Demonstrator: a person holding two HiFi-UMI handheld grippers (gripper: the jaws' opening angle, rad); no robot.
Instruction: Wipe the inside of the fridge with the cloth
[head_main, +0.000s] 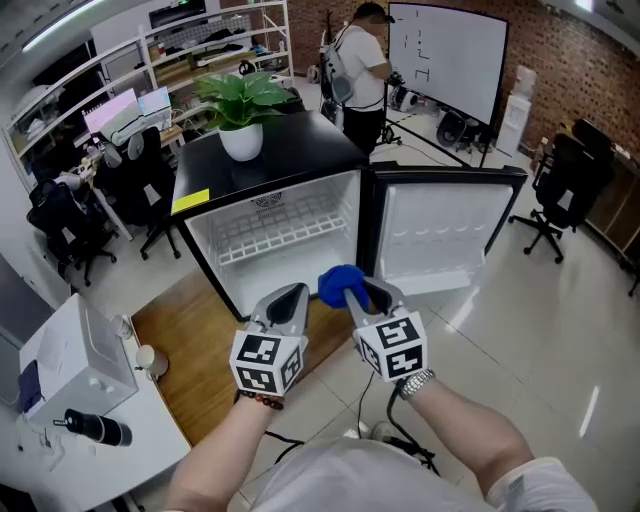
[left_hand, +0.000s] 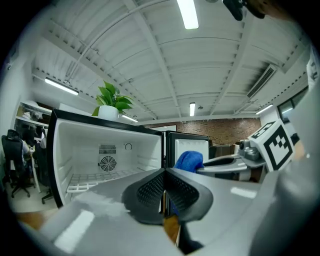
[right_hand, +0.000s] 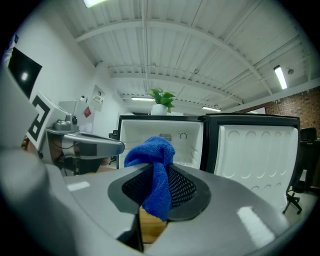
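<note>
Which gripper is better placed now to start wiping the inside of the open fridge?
Right. The right gripper is shut on the blue cloth and faces the open fridge. The left gripper is shut and holds nothing.

No legible text: yellow sticker (head_main: 190, 201) on fridge (head_main: 305, 140), whiteboard (head_main: 455, 55) marks too small.

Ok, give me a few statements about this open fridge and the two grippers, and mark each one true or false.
1. The blue terry cloth is clamped in the right gripper. True.
2. The left gripper has its jaws wide apart. False: they are shut on nothing.
3. The small black fridge has its white-lined door closed. False: it stands open.
4. A leafy green plant in a white pot stands on the fridge. True.
</note>
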